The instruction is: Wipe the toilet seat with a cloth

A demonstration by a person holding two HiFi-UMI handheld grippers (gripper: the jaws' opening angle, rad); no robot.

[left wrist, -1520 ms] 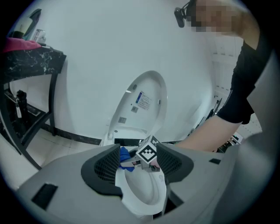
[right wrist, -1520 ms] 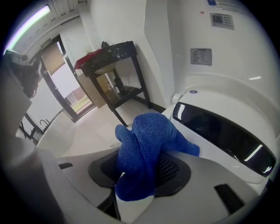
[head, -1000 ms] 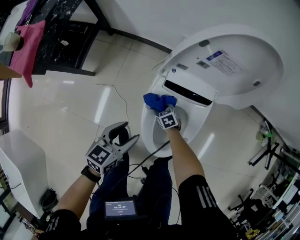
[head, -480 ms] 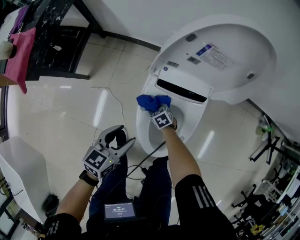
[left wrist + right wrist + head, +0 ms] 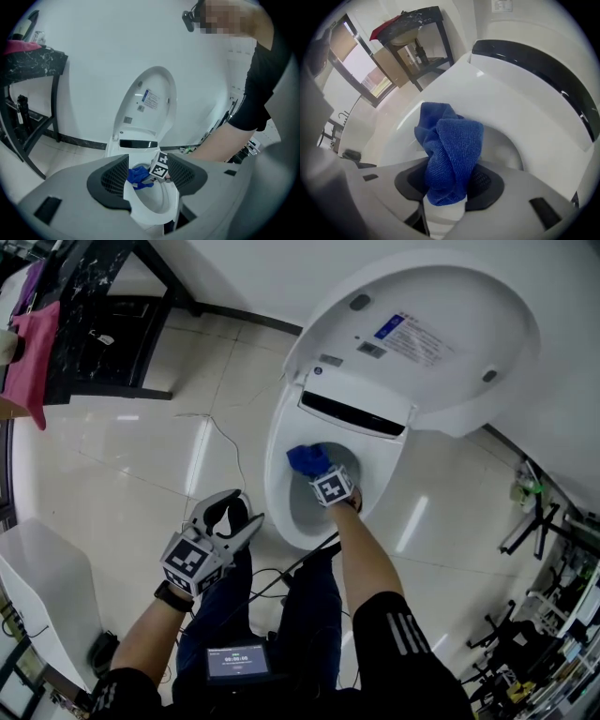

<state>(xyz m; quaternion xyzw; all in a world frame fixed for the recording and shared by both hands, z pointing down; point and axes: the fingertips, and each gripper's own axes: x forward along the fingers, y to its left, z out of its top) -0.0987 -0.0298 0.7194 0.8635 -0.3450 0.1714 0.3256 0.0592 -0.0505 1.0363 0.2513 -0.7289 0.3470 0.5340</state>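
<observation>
**Mid-wipe at the back of the seat, no telling how much is done**

Looks like wiping in progress, neither start nor finish. Blue cloth bunched up and clamped between the jaws of the right tool, with the loose end sticking out front. Seems to be pressed onto the seat at the back-left of the ring, just below the dark slot under the raised lid. Hard to swear to actual contact, but sure looks like it from the right gripper view.

Can't spot any wet sheen or dirt line on the white, so no way to say which stretches are already clean. Guessing the front and the right side of the ring are left to cover, but only a guess.

Pose-wise: right forearm stretched forward and down over the bowl, marker cube facing up, tool aimed toward the hinge end. Left tool parked low over the floor, near the front-left of the bowl and not touching it. Jaws wide apart there, nothing gripped, just pointed at the toilet going by its own view. Basically idle.

Pink rag draped on the black bench way off to the left, not in play.
</observation>
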